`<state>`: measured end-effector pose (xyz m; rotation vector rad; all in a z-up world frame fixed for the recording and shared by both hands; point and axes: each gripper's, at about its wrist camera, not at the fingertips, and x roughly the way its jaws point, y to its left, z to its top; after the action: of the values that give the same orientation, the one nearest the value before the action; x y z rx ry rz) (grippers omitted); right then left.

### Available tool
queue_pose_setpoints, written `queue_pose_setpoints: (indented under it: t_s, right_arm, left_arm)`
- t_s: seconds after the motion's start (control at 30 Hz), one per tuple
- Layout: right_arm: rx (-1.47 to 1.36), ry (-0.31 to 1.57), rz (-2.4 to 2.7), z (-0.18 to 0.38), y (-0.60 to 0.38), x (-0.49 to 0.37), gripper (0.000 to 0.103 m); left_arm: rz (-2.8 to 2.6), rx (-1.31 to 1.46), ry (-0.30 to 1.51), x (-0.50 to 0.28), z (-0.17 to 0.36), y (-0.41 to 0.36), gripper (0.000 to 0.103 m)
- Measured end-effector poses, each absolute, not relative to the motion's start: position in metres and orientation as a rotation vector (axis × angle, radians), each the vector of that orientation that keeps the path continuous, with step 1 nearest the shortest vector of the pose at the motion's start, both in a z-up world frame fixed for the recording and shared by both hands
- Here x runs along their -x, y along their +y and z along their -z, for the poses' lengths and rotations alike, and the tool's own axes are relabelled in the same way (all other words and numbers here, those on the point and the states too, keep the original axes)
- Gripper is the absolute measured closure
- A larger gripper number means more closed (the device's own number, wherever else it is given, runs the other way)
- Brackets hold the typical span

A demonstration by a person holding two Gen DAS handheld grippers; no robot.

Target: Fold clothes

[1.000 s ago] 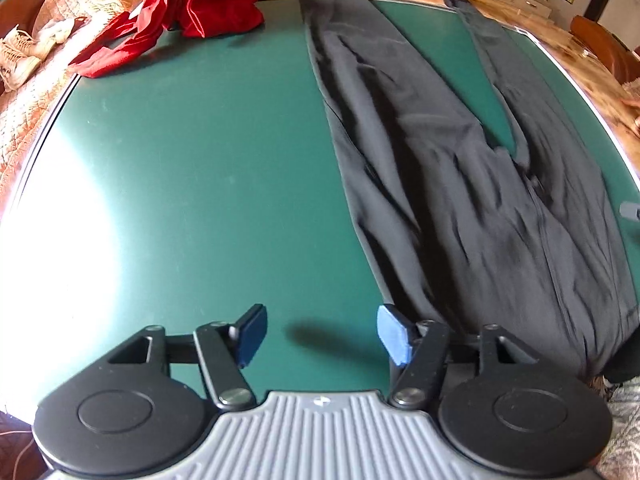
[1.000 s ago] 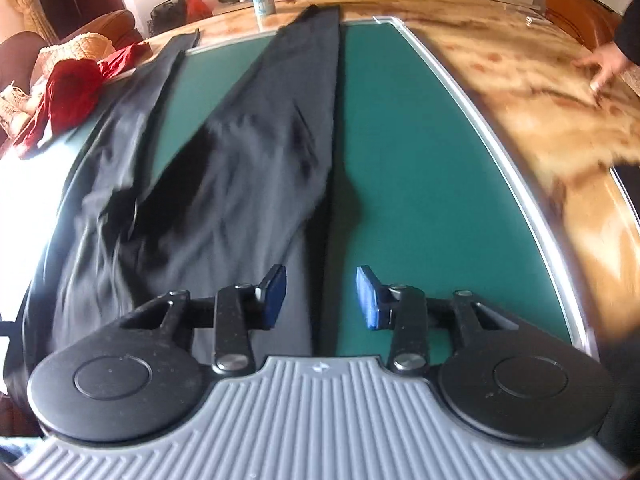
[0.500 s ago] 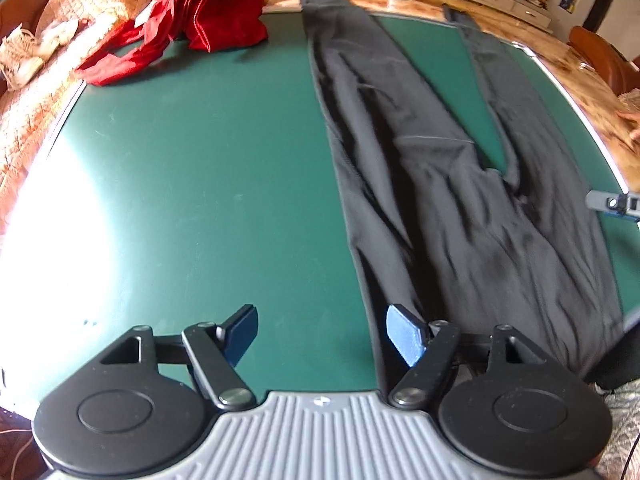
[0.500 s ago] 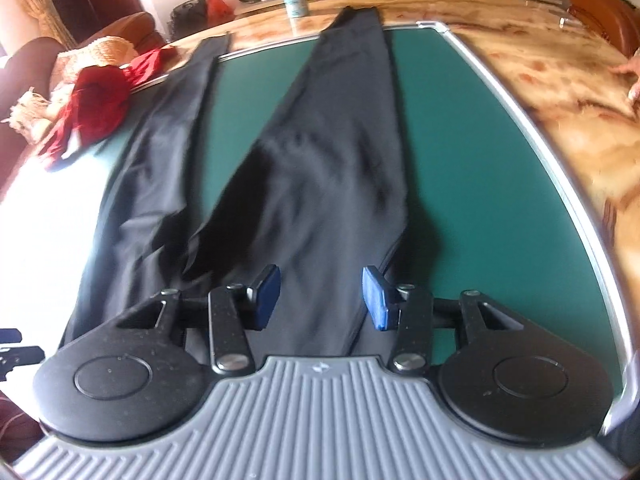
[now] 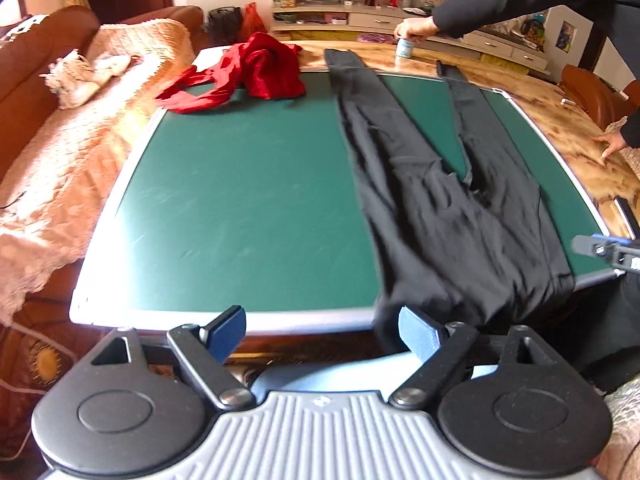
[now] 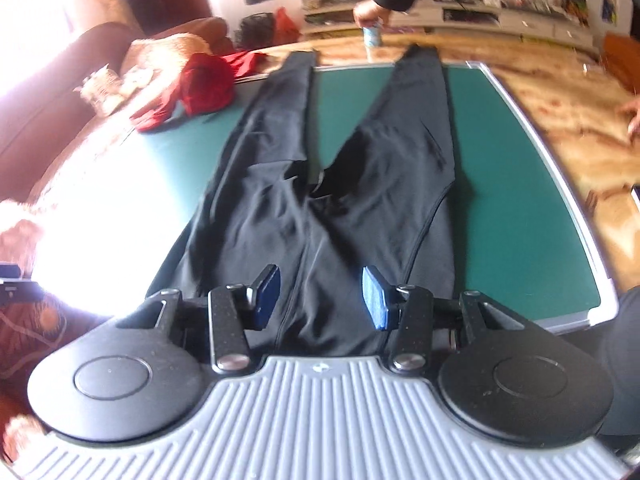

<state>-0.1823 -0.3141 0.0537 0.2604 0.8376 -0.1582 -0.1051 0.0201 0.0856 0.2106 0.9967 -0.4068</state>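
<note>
Black trousers (image 5: pixel 452 216) (image 6: pixel 320 200) lie flat on the green mat (image 5: pixel 248 200) (image 6: pixel 508 208), legs spread toward the far edge, waist hanging over the near edge. A crumpled red garment (image 5: pixel 256 72) (image 6: pixel 200 88) sits at the mat's far left corner. My left gripper (image 5: pixel 322 332) hovers off the near edge, left of the waist, its jaws opening with nothing between them. Above the waist hangs my right gripper (image 6: pixel 318 300), open, its blue pads apart and holding nothing. The right gripper's tip (image 5: pixel 600 248) shows at the left wrist view's right edge.
Another person's sleeve and hand (image 5: pixel 416 32) hold a small cup (image 5: pixel 404 48) on the wooden table (image 5: pixel 560 128) beyond the mat; a second hand (image 5: pixel 612 144) rests at its right side. A sofa with a peach blanket (image 5: pixel 60 152) lies left.
Both grippers pulled back and rose from the trousers' waist toward the near edge. The left gripper's jaws spread wider. The whole mat and the room behind came into view.
</note>
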Motion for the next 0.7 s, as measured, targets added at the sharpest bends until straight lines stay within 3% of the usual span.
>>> queue_pose_setpoints:
  t_s: [0.33,0.7]
  right_arm:
    - [-0.214,0.838,0.111,-0.060,-0.290,0.197,0.050]
    - [-0.235,0.891,0.081,-0.030,-0.313,0.131,0.050]
  left_arm:
    - [0.363,-0.126,0.999,0.127,-0.099,0.064,0.015]
    - [0.400,-0.194,1.093,0.037,-0.083,0.013,0.014]
